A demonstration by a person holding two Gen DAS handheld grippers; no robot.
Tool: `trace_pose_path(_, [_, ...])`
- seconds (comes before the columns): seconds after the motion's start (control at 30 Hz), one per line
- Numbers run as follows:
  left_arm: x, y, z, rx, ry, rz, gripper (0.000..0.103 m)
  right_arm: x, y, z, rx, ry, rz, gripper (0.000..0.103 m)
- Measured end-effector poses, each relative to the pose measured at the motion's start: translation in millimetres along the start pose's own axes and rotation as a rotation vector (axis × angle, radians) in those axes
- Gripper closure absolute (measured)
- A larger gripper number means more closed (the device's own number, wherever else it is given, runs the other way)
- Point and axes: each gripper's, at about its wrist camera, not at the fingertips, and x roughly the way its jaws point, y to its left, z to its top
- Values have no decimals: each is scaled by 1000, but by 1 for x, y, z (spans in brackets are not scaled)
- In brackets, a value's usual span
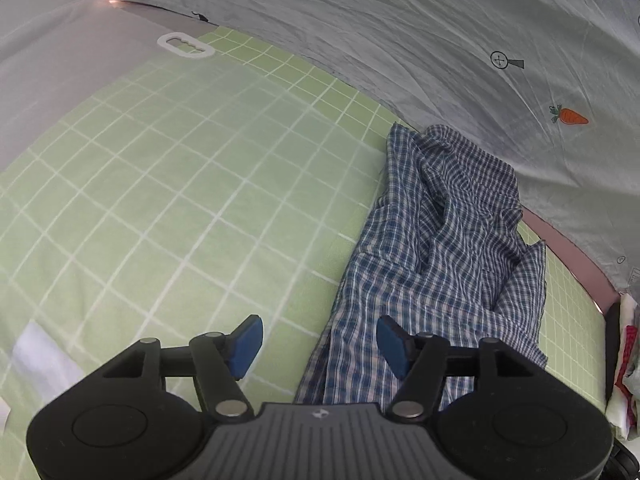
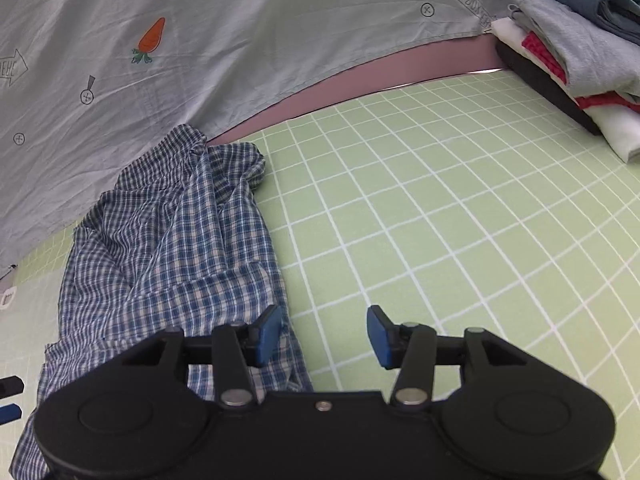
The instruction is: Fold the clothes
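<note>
Blue-white checked shirt (image 1: 436, 240) lies crumpled in a long heap on the green grid mat (image 1: 180, 184), its far end up against the grey carrot-print sheet (image 1: 400, 40). Left gripper (image 1: 319, 344) has its pads apart, nothing clamped btwn them; right-side pad sits over the shirt's near edge. Right gripper (image 2: 323, 336) is also apart & empty, left-side pad over shirt edge, the other over bare mat. Stack of folded clothes (image 2: 576, 40) sits at far right, well apart from shirt.

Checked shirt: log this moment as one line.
stage: between grasps | checked shirt: rumpled on green grid mat | left gripper: open, empty | right gripper: open, empty
</note>
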Motion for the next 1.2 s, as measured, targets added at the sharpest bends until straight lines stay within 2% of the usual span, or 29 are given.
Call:
trace_pose_path(0.17, [-19,18,-29,-98,57,-40,32,-29,-9,-25,60,17,19,47])
trace_pose_path(0.3, [-19,26,-44,-161,110,-41,30,-38,-17,-39,98,64,42,44])
trace_pose_path(0.37, [-16,26,-48,-179,132,-34,26,-37,-19,-46,115,97,51,40])
trace_pose_path(0.47, [-10,20,-51,-149,146,-29,25,-35,-20,-53,109,133,35,32])
trace_pose_path(0.7, [3,14,-51,-181,178,-41,26,-25,-17,-60,112,200,97,33])
trace_pose_path(0.73, [4,15,-51,-187,182,-47,27,-24,-15,-61,100,207,103,36])
trace_pose_path(0.8, [6,16,-52,-201,190,-56,31,-22,-10,-63,50,215,108,35])
trace_pose_path(0.87, [8,18,-54,-224,203,-53,37,-21,-7,-65,7,216,109,38])
trace_pose_path(0.9, [8,17,-55,-225,206,-53,44,-22,-7,-65,1,216,115,39])
trace_pose_path(0.93, [8,16,-57,-223,210,-56,51,-22,-8,-65,-4,217,121,45])
trace_pose_path(0.97, [8,15,-58,-220,214,-59,56,-23,-8,-66,-13,216,124,56])
trace_pose_path(1.0, [8,14,-60,-217,217,-62,67,-23,-8,-67,-24,215,125,61])
trace_pose_path(1.03, [8,14,-61,-219,222,-64,82,-23,-8,-67,-39,215,123,70])
trace_pose_path(1.07, [8,15,-63,-231,228,-69,88,-22,-9,-67,-51,218,125,82])
trace_pose_path(1.13, [5,17,-65,-250,217,-72,95,-22,-12,-67,-53,227,145,94])
trace_pose_path(1.2, [-2,19,-67,-260,206,-68,97,-23,-17,-68,-37,228,172,97])
